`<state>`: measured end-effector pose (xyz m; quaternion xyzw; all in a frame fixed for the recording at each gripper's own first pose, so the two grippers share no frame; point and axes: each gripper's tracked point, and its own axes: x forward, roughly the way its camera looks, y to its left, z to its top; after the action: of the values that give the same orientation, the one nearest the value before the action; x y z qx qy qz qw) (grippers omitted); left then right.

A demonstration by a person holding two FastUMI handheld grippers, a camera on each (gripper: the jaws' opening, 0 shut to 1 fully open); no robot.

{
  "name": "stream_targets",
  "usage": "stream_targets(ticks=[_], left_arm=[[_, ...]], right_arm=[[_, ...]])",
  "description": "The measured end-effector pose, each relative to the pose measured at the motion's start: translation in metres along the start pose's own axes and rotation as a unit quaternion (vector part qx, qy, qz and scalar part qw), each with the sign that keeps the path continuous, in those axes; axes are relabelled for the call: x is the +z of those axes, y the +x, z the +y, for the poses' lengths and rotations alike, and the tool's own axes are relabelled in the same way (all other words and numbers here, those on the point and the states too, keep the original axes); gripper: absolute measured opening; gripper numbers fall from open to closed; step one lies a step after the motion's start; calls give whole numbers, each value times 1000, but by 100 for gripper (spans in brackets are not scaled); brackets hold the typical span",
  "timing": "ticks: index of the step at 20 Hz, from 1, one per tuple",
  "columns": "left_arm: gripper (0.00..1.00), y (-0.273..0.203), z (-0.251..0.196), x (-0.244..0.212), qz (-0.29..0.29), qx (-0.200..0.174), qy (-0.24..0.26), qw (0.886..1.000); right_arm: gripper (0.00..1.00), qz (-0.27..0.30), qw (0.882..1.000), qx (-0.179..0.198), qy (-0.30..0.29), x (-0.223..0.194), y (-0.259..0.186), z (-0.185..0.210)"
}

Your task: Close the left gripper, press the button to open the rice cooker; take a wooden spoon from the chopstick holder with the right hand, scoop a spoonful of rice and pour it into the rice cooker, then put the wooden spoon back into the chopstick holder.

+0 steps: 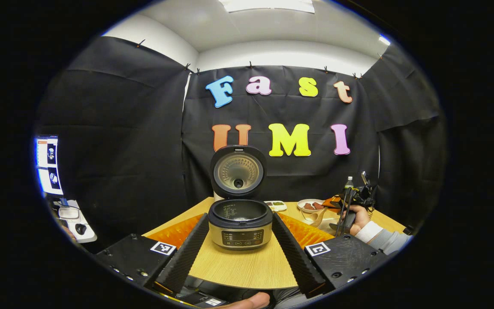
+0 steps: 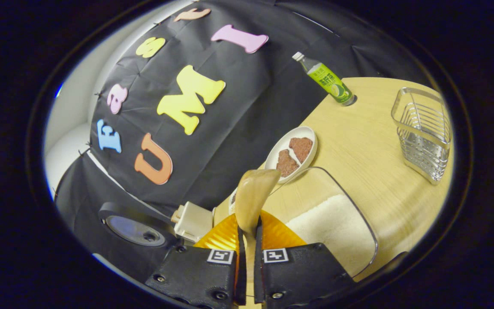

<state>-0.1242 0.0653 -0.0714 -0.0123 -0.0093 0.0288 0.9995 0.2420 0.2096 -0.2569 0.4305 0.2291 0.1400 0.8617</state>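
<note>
Rice cooker (image 1: 240, 223) sits open on the table (image 1: 247, 266). The left hand-held gripper (image 1: 240, 253) is spread apart; the right hand-held gripper (image 2: 247, 240) clamps the wooden spoon (image 2: 253, 195) — best kept level over the rice container (image 2: 337, 223) while scooping.

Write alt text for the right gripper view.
The right gripper is shut on a wooden spoon, held above a clear container of rice on the table. Beyond are a dish, a bottle and a wire holder.
</note>
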Motion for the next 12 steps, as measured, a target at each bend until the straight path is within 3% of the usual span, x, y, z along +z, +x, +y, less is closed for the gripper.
stream_targets(ticks=[7,12], left_arm=[[94,-5,-8,0,2,-17,3,1000],[94,-2,-11,-5,6,-19,8,1000]], right_arm=[[12,-57,990,39,119,35,-22,-2],[11,-75,952,37,295,46,-36,-25]])
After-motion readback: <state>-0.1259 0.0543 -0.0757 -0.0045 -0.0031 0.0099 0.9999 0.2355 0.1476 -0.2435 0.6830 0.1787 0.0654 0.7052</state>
